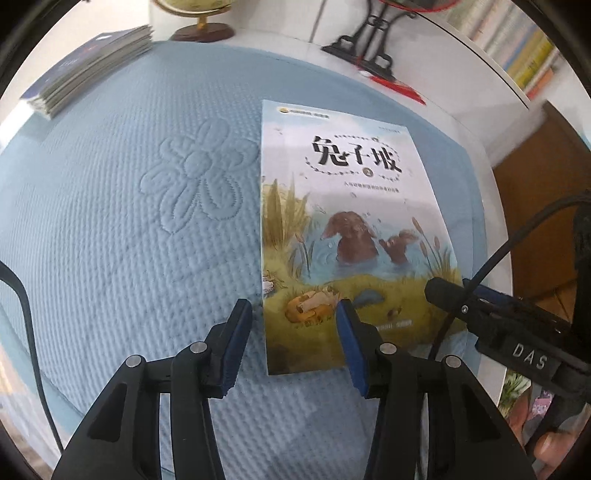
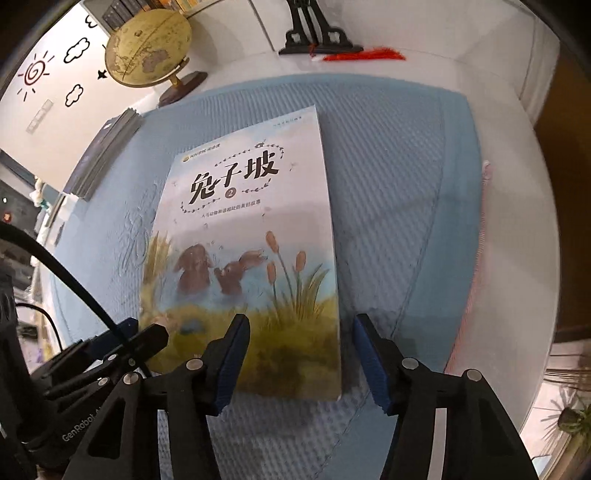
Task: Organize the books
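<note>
Blue-padded jaws of my left gripper (image 1: 293,314) sit closest to the lens in the left wrist view, standing apart and gripping nothing. Between them lies the near left corner of the picture book (image 1: 351,236), flat and face up on the quilted blue mat (image 1: 129,221): the left pad is just outside the book's left edge, the right pad over the cover, and I cannot tell whether either touches. My right gripper (image 1: 465,299) enters beyond the right jaw, at the book's near right corner. Well ahead of the left jaw, at the mat's far corner, rests a stack of books (image 1: 88,70), with a globe (image 1: 192,18) and a black stand (image 1: 373,48) behind the mat.

Right wrist view: right gripper (image 2: 301,332) jaws also released, straddling the book's (image 2: 243,240) near right corner, left pad over the cover, right pad just off the right edge above the mat (image 2: 399,221). Left gripper (image 2: 144,336) shows beside the left jaw. The stack (image 2: 107,147) lies far ahead to the left.

Assessment: the step in hand appears to be lifting this book toward the stack. Both grippers point steeply downward, side by side at the near edge. I would recommend getting one finger under each side edge and closing both evenly, so the thin cover does not buckle or slide on the soft mat.
</note>
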The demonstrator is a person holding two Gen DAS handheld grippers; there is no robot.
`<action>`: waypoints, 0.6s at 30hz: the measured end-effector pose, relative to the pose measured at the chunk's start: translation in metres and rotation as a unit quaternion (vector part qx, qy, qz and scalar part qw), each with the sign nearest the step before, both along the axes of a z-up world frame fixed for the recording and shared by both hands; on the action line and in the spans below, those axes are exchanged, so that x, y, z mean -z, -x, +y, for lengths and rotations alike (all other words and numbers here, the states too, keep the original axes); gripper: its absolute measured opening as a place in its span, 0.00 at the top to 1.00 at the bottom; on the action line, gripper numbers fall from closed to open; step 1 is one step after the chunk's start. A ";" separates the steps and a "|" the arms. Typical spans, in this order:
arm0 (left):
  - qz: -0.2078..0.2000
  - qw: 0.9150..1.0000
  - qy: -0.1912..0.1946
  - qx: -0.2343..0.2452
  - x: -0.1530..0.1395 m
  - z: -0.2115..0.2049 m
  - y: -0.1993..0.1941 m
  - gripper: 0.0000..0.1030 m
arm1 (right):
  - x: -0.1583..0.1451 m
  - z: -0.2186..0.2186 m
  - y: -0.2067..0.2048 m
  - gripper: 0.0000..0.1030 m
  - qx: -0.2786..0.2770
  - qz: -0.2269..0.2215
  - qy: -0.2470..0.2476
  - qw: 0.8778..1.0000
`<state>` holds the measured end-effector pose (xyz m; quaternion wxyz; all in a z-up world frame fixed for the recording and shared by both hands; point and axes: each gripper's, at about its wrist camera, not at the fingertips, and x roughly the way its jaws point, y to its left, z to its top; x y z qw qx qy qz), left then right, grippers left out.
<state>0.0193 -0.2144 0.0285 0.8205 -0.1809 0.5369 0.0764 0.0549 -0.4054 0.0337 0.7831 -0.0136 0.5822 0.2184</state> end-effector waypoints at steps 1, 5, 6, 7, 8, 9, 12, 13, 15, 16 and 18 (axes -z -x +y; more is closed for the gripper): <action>-0.003 1.000 0.000 0.006 0.000 0.000 0.001 0.58 | 0.000 0.003 0.005 0.48 -0.001 -0.004 0.003 1.000; -0.007 1.000 -0.005 0.025 -0.001 0.001 0.006 0.58 | -0.001 0.003 0.011 0.50 0.014 -0.010 0.014 1.000; -0.007 0.999 -0.004 0.031 -0.002 0.003 0.008 0.58 | -0.001 0.006 0.009 0.50 0.017 -0.011 0.015 1.000; -0.009 0.999 0.002 0.035 -0.002 0.005 0.009 0.58 | -0.001 0.008 0.008 0.50 0.022 -0.013 0.016 1.000; -0.011 0.999 0.009 0.037 -0.001 0.008 0.010 0.58 | -0.002 0.005 0.010 0.50 0.028 -0.013 0.015 0.999; -0.011 0.999 0.012 0.040 -0.002 0.009 0.010 0.58 | -0.002 0.004 0.009 0.50 0.040 -0.013 0.014 0.999; -0.013 0.999 0.005 0.049 -0.001 0.010 0.011 0.58 | 0.000 0.007 -0.004 0.50 0.056 -0.014 0.009 0.998; -0.014 0.999 0.004 0.052 0.000 0.009 0.010 0.58 | 0.002 0.010 -0.008 0.50 0.055 -0.014 0.015 0.998; -0.017 0.998 -0.005 0.059 0.002 0.007 0.008 0.58 | 0.003 0.016 -0.009 0.49 0.051 -0.021 0.020 0.998; -0.020 0.998 -0.014 0.061 0.002 0.006 0.010 0.58 | 0.002 0.017 -0.008 0.49 0.048 -0.024 0.020 0.998; -0.027 0.997 -0.010 0.065 0.002 0.008 0.011 0.58 | 0.002 0.017 -0.002 0.49 0.046 -0.029 0.024 0.998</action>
